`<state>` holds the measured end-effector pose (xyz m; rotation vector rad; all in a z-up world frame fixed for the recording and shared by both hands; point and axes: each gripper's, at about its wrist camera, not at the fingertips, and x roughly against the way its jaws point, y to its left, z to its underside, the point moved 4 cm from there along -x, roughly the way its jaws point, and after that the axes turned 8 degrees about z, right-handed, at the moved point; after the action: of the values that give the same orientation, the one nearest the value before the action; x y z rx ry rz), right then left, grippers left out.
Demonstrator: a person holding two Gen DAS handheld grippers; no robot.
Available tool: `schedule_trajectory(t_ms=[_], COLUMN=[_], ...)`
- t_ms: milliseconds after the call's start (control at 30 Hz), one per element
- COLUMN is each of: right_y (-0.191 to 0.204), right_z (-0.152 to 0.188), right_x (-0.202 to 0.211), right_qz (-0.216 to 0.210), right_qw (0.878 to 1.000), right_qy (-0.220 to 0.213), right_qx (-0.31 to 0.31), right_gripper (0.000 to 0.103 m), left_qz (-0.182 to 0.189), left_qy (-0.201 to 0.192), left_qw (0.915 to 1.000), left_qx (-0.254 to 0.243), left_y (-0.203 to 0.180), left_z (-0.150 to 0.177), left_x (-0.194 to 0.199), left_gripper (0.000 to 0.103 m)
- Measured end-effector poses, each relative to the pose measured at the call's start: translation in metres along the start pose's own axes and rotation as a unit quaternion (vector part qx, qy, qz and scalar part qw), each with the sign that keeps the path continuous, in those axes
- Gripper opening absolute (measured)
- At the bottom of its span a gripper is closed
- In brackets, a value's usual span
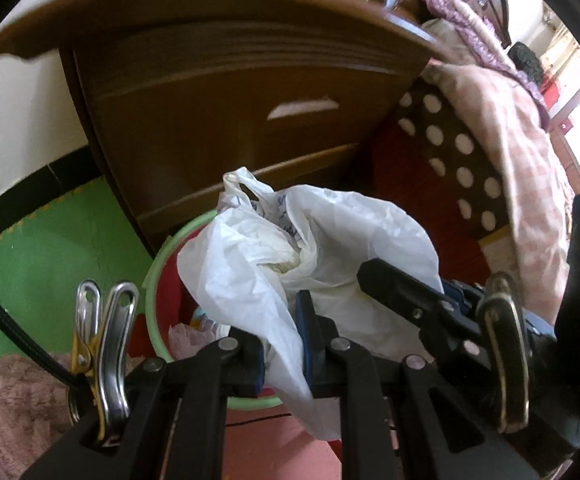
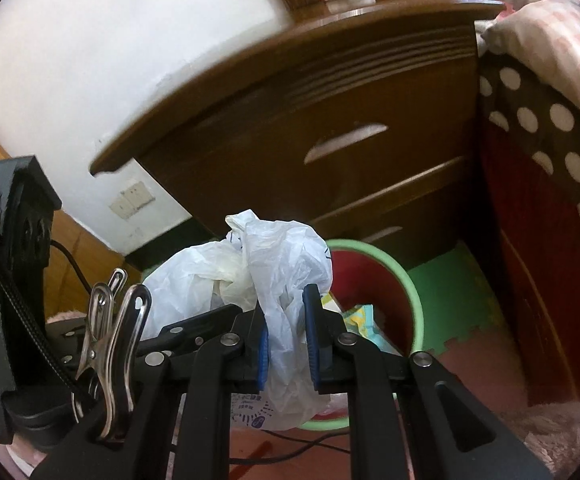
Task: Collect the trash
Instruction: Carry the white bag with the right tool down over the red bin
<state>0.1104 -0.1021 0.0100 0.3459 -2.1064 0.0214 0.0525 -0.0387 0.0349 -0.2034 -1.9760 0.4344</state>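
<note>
White crumpled plastic bag (image 1: 290, 248) is clenched on its left part between the blue pads of the left claw (image 1: 284, 344) and on its right part by the right claw (image 2: 286, 344), and is held above the green-rimmed red bin (image 2: 405, 280). Collection is judged well advanced: the bag is gathered but not tied, and some litter is seen lying in the bin.

Brown wooden nightstand (image 2: 329, 128) with drawers stands against a white wall (image 2: 110, 60). Bed (image 1: 521, 168) with pink checked blanket just right of it, green foam mat (image 1: 50, 248) on floor left of it. Daylight from far right.
</note>
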Motion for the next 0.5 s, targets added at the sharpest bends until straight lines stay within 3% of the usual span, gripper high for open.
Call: schedule_trajectory(t_ms=[500], right_y=[-0.019], right_z=[0.016], right_x=[-0.046], right_qz=[-0.006], right_qw=[0.999], right_qy=[0.035], right_qx=[-0.024], right_gripper=[0.016], left_qz=[0.004], left_qy=[0.033], left_qw=[0.9991], left_qx=[0.026], left_y=[0.023], left_z=[0.009], left_x=[-0.047], left_gripper=[0.013])
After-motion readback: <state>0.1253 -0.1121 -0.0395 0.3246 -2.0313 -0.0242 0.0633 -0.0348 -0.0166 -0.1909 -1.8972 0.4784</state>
